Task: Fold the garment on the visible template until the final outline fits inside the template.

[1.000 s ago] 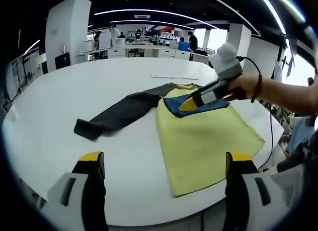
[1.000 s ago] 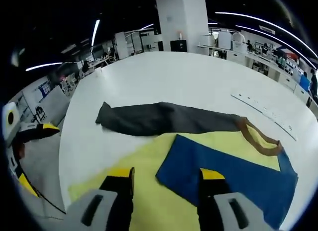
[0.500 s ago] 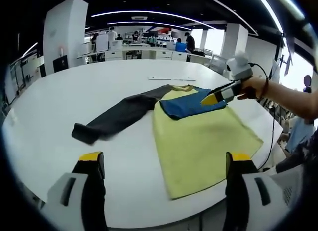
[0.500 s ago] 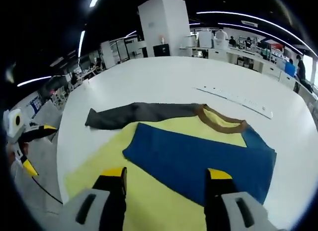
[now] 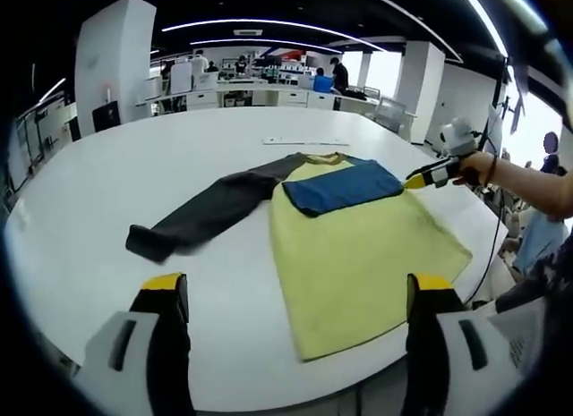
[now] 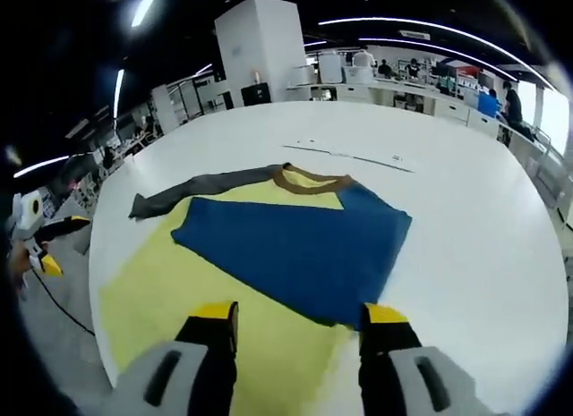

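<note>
The garment point(image 5: 358, 246) has a pale yellow body, one blue sleeve point(image 5: 342, 185) folded across it, one dark grey sleeve point(image 5: 201, 215) and a brown collar point(image 6: 312, 179). The surface point(image 5: 134, 165) is plain white. Both tongs have yellow tips on black jaws.

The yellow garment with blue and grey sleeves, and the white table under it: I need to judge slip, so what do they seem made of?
The yellow garment looks like soft matte knit fabric: it lies limp and creased. The white table seems smooth, hard laminate with a faint sheen; exact material unclear.
</note>
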`<state>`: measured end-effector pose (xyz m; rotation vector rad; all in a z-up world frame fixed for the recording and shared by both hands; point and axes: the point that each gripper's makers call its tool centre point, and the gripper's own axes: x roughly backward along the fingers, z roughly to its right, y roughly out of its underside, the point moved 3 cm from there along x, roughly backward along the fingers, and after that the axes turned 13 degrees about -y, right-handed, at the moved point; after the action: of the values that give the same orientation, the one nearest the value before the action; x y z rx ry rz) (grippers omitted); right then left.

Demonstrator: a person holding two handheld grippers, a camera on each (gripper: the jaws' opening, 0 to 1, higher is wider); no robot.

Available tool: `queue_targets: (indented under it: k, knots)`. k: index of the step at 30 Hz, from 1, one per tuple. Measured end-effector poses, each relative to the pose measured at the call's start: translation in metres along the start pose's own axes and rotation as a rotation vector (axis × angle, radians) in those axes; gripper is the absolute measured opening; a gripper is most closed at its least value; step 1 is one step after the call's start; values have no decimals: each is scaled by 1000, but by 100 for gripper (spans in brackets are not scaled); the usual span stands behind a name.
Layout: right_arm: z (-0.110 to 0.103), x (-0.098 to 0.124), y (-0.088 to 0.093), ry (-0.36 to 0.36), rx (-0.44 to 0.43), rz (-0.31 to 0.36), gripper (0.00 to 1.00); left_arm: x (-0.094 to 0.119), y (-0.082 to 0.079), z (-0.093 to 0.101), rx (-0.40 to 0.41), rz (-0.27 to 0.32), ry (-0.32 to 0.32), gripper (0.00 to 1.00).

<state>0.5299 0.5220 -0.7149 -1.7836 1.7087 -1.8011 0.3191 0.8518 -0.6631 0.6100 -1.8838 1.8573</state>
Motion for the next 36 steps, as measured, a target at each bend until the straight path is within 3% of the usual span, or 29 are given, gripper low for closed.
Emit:
queue_targets:
  k: [5, 17, 22, 30, 36]
  knots:
    - [18, 12, 8, 48, -13, 24, 30, -1, 1, 2, -2, -1, 3, 99]
    - [41, 4, 21, 69, -20, 17, 12, 0, 1, 3, -12, -8, -2, 99]
    - [37, -3, 20, 28, -74, 53, 10, 0, 2, 2, -16, -13, -7, 98]
    - [38, -13, 21, 12, -79, 32, 0, 0, 3, 1, -13, -21, -12, 97]
    - [35, -14, 19, 15, -98, 41, 0, 0, 4, 1, -12, -25, -13, 96]
